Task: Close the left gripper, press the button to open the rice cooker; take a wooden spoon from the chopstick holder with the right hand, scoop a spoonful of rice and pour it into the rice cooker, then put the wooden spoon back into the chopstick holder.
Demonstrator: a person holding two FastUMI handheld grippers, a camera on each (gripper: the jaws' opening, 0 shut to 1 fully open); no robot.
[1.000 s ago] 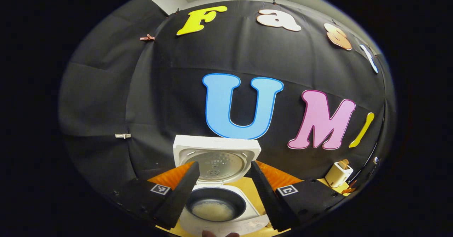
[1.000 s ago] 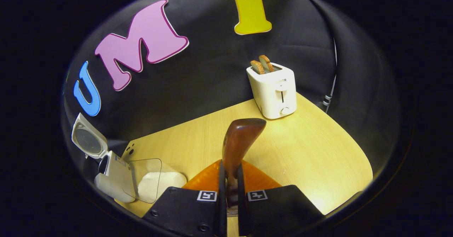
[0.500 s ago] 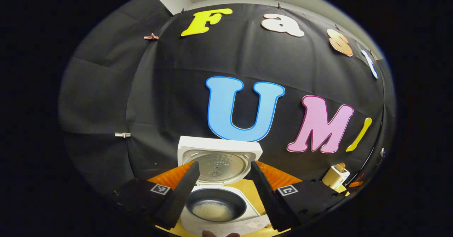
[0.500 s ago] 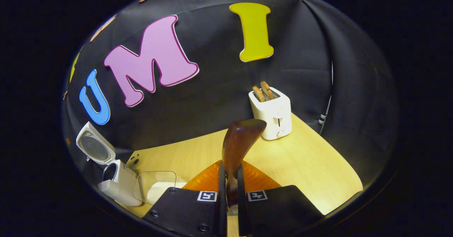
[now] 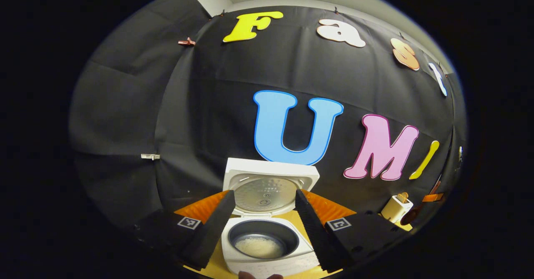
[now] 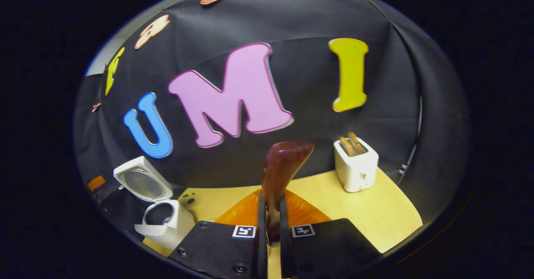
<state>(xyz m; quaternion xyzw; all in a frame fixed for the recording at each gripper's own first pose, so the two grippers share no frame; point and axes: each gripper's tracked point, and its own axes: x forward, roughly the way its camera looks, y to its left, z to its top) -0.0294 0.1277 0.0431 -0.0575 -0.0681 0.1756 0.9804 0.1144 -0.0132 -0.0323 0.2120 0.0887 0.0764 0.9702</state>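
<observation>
Between right gripper (image 6: pixel 270 229) fingers, wooden spoon (image 6: pixel 280 174)

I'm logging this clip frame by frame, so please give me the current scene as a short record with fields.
rice cooker: lid up, rice in the inner pot
left gripper: open, fingers either side of the cooker in the left gripper view, holding nothing
right gripper: shut on the wooden spoon, bowl end up
toaster: on the table, two slices in its slots
chopstick holder: cannot tell
</observation>
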